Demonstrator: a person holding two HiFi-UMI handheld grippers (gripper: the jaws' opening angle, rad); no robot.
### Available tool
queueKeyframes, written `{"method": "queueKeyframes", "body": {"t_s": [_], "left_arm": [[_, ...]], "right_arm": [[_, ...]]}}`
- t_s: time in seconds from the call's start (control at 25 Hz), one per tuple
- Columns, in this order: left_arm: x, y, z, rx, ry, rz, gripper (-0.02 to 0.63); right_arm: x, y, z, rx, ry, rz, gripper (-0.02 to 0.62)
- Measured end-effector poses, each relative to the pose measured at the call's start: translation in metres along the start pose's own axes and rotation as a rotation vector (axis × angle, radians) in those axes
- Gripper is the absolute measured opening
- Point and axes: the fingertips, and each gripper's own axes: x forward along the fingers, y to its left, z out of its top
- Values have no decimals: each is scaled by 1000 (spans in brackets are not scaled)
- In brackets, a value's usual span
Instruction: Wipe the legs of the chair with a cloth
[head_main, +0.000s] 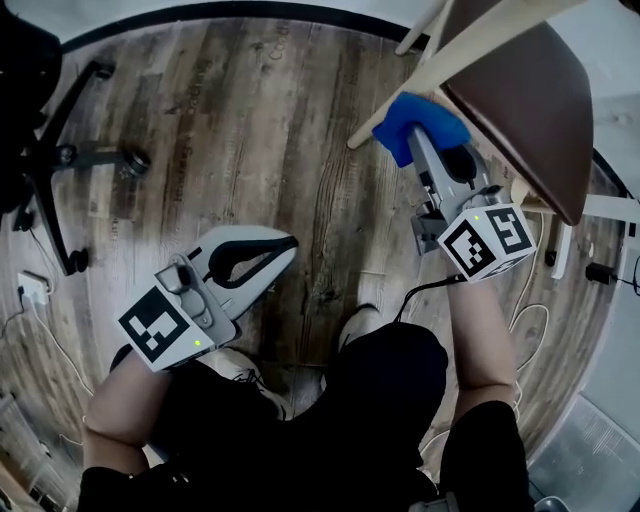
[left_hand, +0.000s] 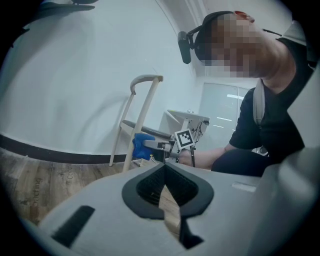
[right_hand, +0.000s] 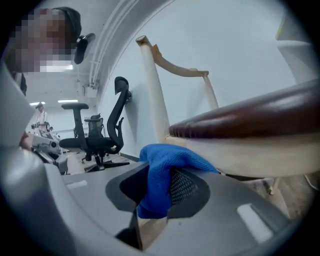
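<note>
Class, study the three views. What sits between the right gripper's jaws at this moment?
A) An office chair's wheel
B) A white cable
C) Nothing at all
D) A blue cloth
D: the right gripper view shows the blue cloth bunched between the jaws of the right gripper, and the head view shows it held at the pale wooden leg of the chair.

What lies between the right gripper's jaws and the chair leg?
The blue cloth: the right gripper is shut on it, as its own view shows, and in the head view it bunches against the pale chair leg.
</note>
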Motion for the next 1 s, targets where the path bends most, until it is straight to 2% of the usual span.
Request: {"method": "queueKeyframes", "body": {"t_s": [0.12, 0.48, 0.64, 1.0], "left_arm": [[-2, 1, 1, -3, -6, 6, 8], [-4, 5, 0, -9, 1, 17, 8], [-1, 5, -2, -15, 10, 14, 8], [0, 6, -14, -32, 55, 32, 8]], "right_arm": [[11, 0, -12, -63, 32, -11, 100], [31, -23, -54, 20, 65, -20, 100], [42, -36, -99, 27, 143, -32, 100], [69, -58, -226, 16, 419, -75, 99]]}}
